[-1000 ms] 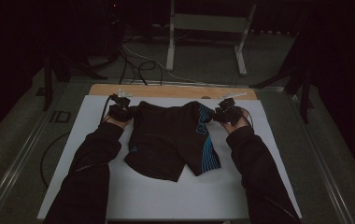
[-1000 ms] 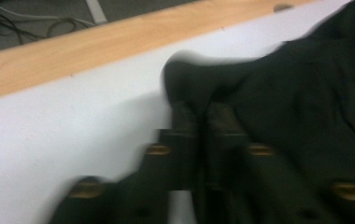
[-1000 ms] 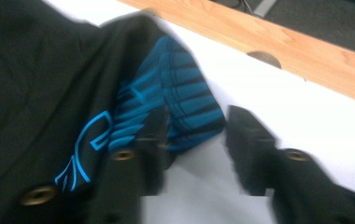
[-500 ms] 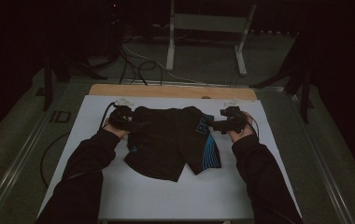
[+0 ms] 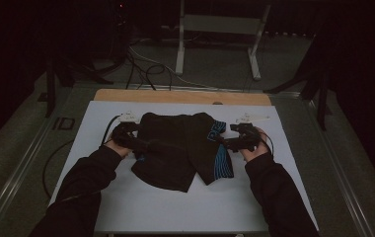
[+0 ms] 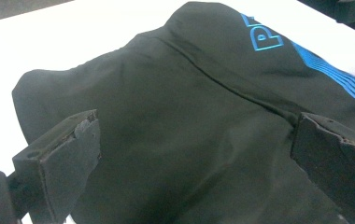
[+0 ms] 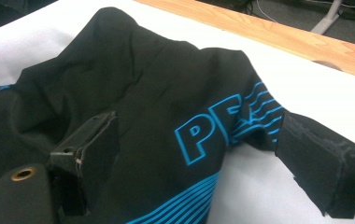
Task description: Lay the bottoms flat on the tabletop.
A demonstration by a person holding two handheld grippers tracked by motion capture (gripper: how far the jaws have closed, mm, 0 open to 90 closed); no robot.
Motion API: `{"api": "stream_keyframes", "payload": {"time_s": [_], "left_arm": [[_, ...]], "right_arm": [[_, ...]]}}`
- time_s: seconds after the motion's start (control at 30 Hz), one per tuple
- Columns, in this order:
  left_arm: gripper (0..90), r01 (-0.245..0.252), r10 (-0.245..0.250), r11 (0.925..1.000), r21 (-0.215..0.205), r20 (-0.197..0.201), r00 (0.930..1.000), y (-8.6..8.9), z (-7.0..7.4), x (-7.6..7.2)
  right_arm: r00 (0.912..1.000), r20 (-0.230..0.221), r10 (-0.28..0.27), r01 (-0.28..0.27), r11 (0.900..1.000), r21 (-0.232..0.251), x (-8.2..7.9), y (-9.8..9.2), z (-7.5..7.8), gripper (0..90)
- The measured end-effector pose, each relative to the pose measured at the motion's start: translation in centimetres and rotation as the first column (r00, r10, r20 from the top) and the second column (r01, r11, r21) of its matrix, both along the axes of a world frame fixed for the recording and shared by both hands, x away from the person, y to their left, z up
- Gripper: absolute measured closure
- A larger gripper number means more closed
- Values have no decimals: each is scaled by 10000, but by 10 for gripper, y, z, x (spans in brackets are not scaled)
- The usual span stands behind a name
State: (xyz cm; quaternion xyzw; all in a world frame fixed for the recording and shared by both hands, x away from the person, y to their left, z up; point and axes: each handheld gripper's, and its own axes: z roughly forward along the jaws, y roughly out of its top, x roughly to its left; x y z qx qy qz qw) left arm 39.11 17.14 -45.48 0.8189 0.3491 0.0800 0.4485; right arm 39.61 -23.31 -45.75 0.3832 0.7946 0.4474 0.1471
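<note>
Shorts (image 5: 180, 148) lie mid-sheet (image 5: 175, 207), white margins free on every side.

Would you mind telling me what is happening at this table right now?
A person is folding black shorts with blue stripes and lettering on a white table, a tool in each hand. The left tongs sit at the garment's left edge, the right tongs at its striped right edge. Both tongs have just been opening and their jaws now stand wide apart, with cloth lying loose between and beneath them, so the shorts seem released and rest folded on the table.
</note>
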Motion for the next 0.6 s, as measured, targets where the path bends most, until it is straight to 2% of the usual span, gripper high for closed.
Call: {"api": "stream_keyframes", "payload": {"time_s": [0.1, 0.23, 0.37, 0.47, 0.53, 0.6], "left_arm": [[30, 217, -218, 9997, 68, 160, 9996, 3, 2, -10], [33, 623, -628, 9979, 181, 282, 9976, 8, 1, -27], [70, 877, -882, 9960, 157, 314, 9956, 19, -3, -45], [161, 1041, -1050, 9943, 214, 414, 9936, 27, -7, -60], [191, 1130, -1144, 9928, 402, 340, 9929, 30, -12, -68], [222, 1265, -1286, 9883, 849, 194, 9915, 34, -20, -74]], "right_arm": [[9999, -45, 161, -161, 9999, -16, -9, 2, -1, 141], [9994, -96, 328, -325, 9991, 279, -24, 3, -3, 141], [9975, -239, 658, -652, 9975, 280, -40, 8, -5, 139], [9962, -194, 849, -846, 9963, 163, -50, 12, -5, 139], [9955, -204, 921, -918, 9956, 164, -55, 13, -5, 140], [9950, -213, 975, -971, 9951, 180, -60, 13, -5, 140]]}}
